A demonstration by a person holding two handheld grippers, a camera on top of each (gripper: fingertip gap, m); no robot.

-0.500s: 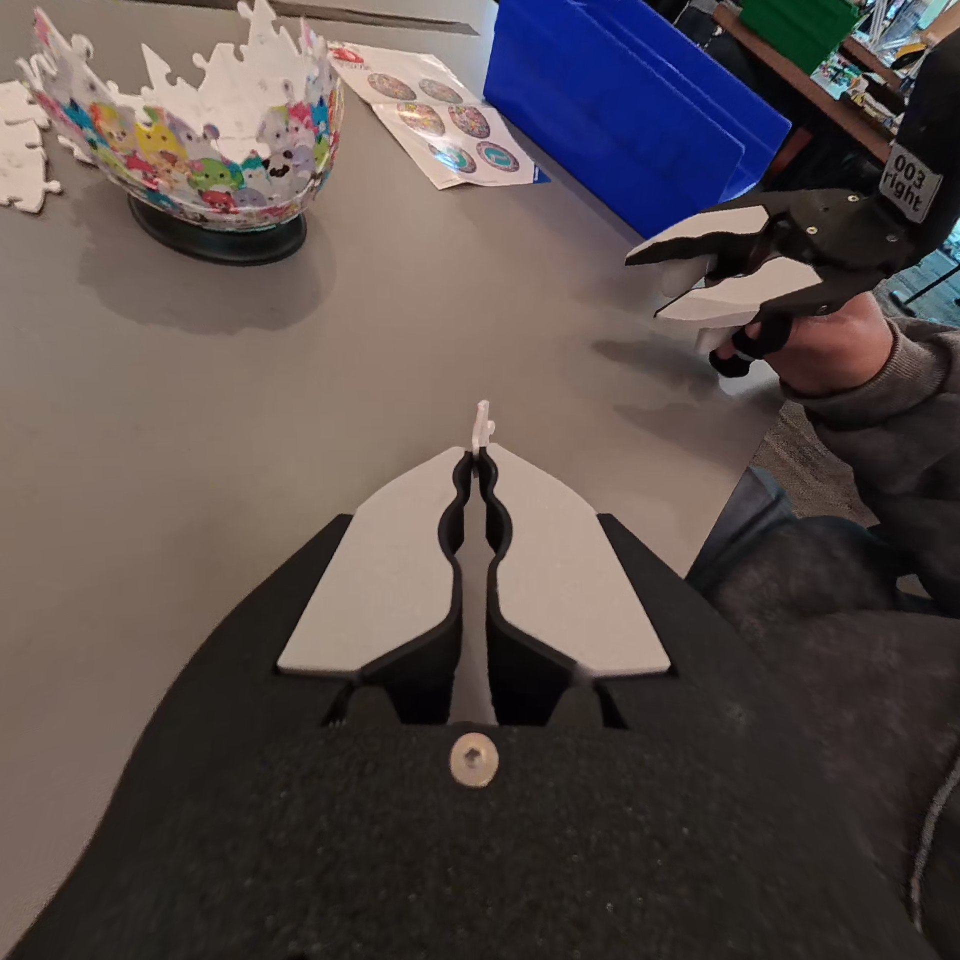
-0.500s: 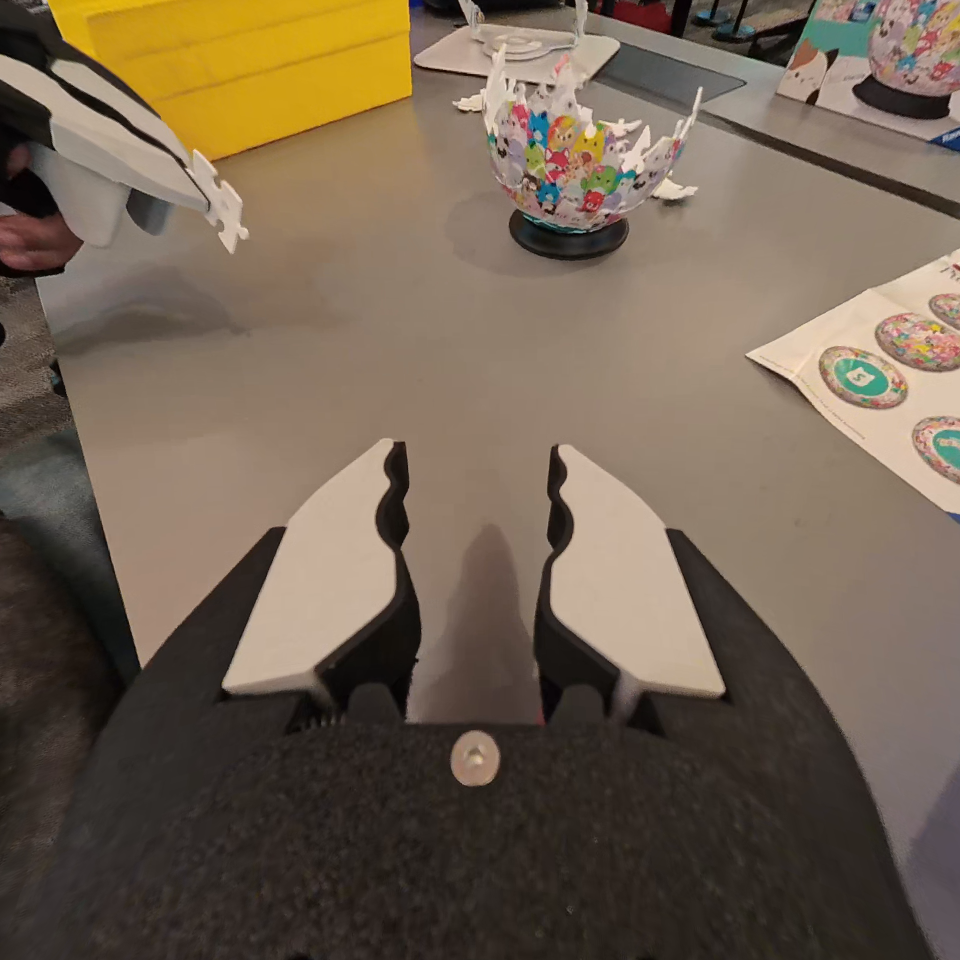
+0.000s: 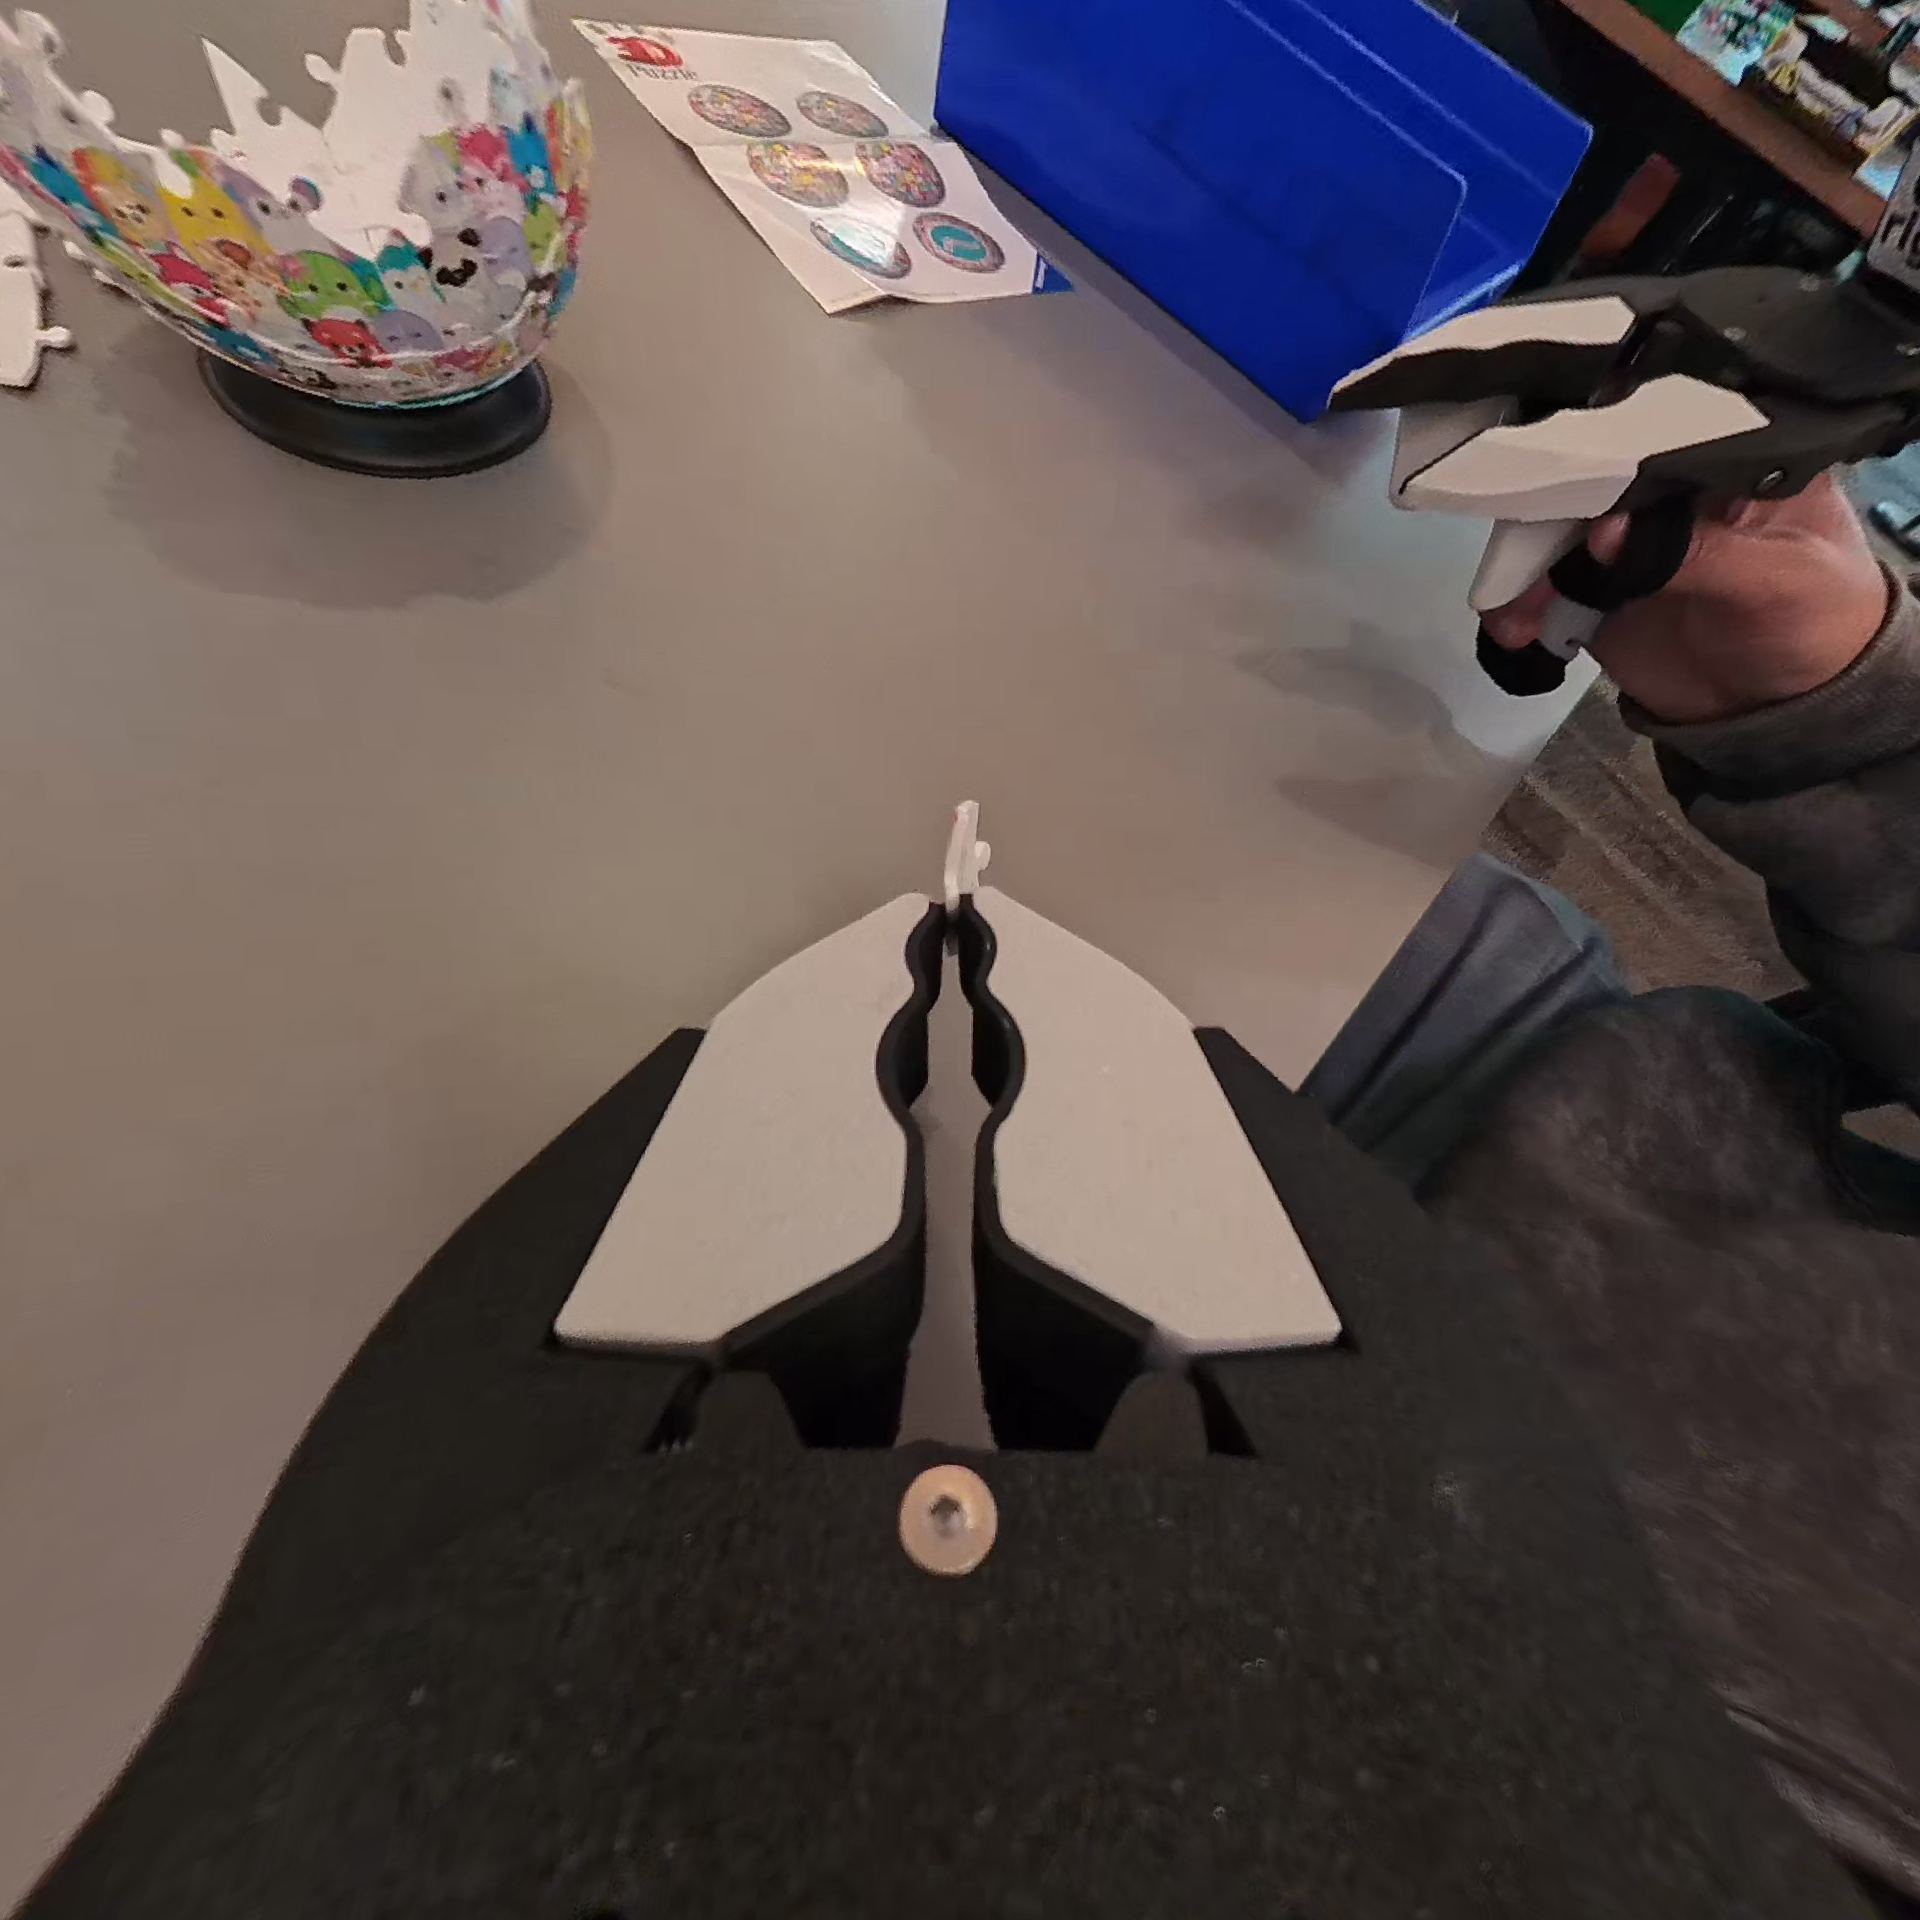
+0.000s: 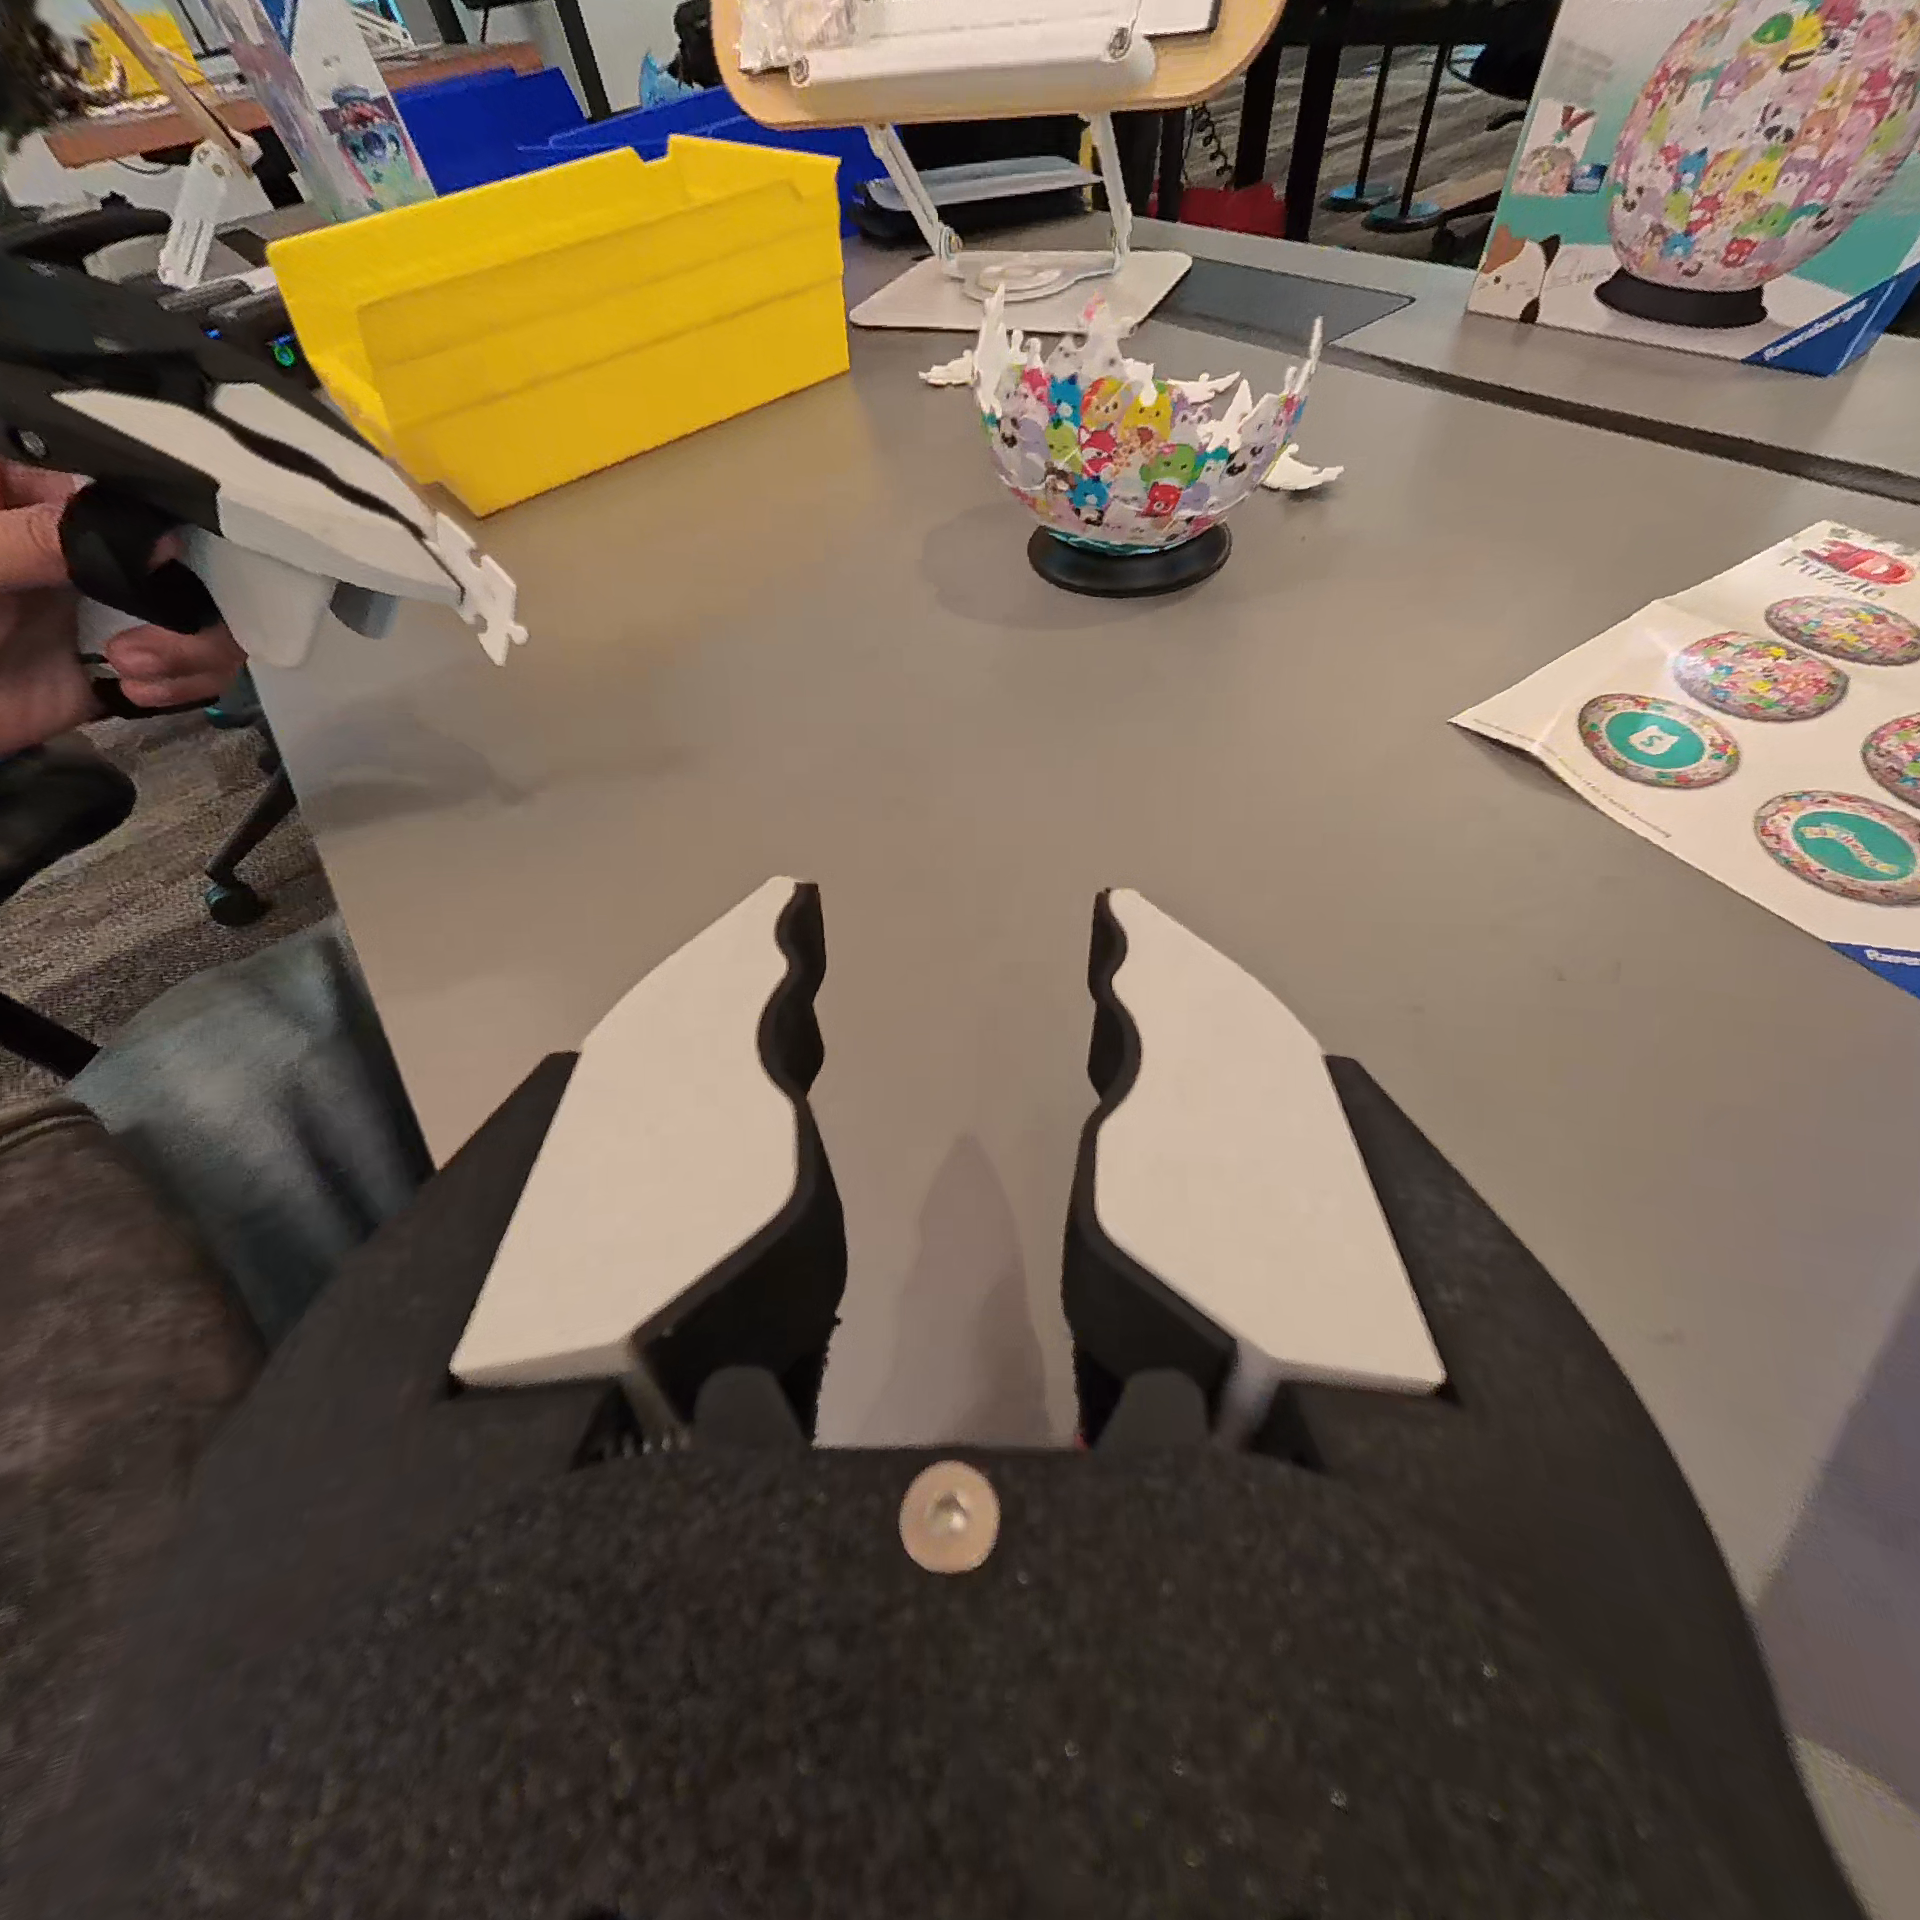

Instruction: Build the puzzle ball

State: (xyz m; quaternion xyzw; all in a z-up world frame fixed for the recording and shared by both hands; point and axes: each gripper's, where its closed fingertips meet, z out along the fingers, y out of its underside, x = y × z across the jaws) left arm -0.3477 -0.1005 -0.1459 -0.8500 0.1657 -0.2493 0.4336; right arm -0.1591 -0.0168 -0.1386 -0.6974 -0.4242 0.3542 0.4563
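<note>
Change noted: against the frames half a second back, we find both tongs carried nearer the half-built ball; the left wrist view shows it larger and closer, and the right wrist view has tipped up to show more of the room.
Left tongs: pressed together, pinching a white puzzle piece by its edge, so that it stands out past the tips; the grip looks unchanged.
Right tongs: spread, nothing between them, held above the worktop.
Puzzle ball: a colourful lower half with a jagged white rim, seated on a black ring stand, well apart from both tongs.
Meaning for the task: we judge the piece is in transit to the rim; fitting is not yet begun, and roughly half the ball remains to be built.
Loose pieces: a few white ones lie just beside the ball.
Worktop: plain grey, matte, bare between tongs and ball.
Papers: an instruction sheet lies to the right.
Room: a yellow bin and a blue bin on the worktop; the puzzle box stands at the far right; a carpeted floor lies beyond the worktop edge.
</note>
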